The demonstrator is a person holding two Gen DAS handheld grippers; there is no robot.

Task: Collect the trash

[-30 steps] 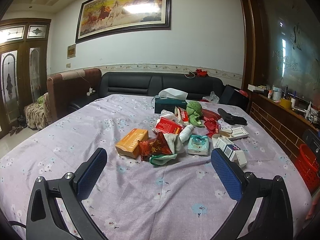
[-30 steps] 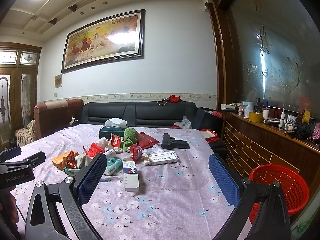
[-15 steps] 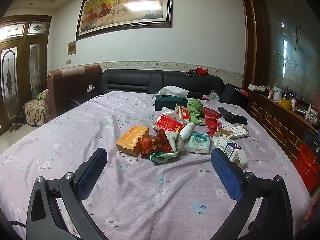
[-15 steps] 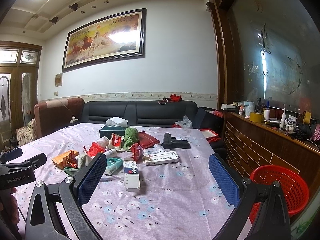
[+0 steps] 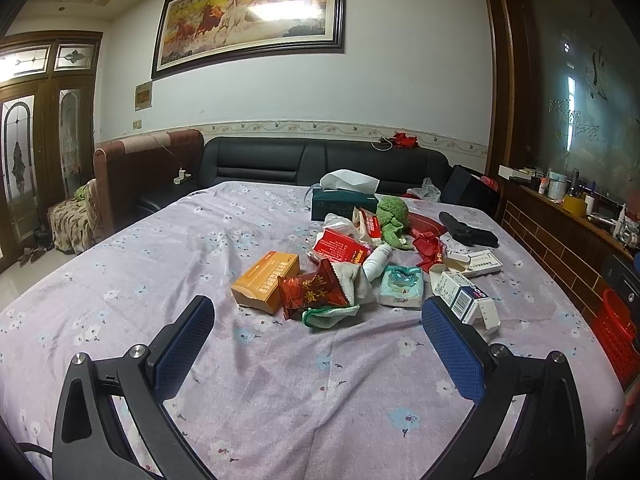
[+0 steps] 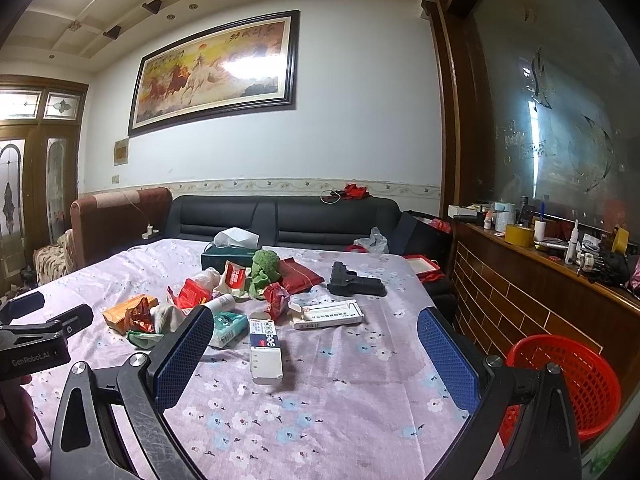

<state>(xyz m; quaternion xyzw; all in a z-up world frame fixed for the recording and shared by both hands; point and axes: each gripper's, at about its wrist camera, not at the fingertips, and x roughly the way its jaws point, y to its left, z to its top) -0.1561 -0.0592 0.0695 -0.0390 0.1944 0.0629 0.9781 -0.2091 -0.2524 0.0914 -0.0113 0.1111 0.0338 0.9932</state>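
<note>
A heap of trash lies mid-table on the lilac flowered cloth (image 5: 280, 380): an orange box (image 5: 266, 282), a dark red snack wrapper (image 5: 310, 290), a white-and-blue medicine box (image 5: 464, 300), a teal wipes pack (image 5: 402, 286), red wrappers (image 5: 340, 248) and a green crumpled cloth (image 5: 392, 216). My left gripper (image 5: 316, 340) hovers open in front of the heap, nothing between its fingers. My right gripper (image 6: 312, 352) is open too, above the table's near right part, framing the medicine box (image 6: 265, 346). A red mesh basket (image 6: 568, 380) stands off the table's right side.
A green tissue box (image 5: 344, 202) and a black pistol-shaped object (image 6: 354, 282) lie behind the heap. A flat white box (image 6: 328, 314) rests near the medicine box. A black sofa (image 6: 280, 220) runs behind the table. A wooden counter (image 6: 540, 280) with bottles lines the right wall.
The left gripper has drifted slightly toward the heap; the right gripper has edged forward a little. Both stay open and empty. Nothing on the table has moved.
</note>
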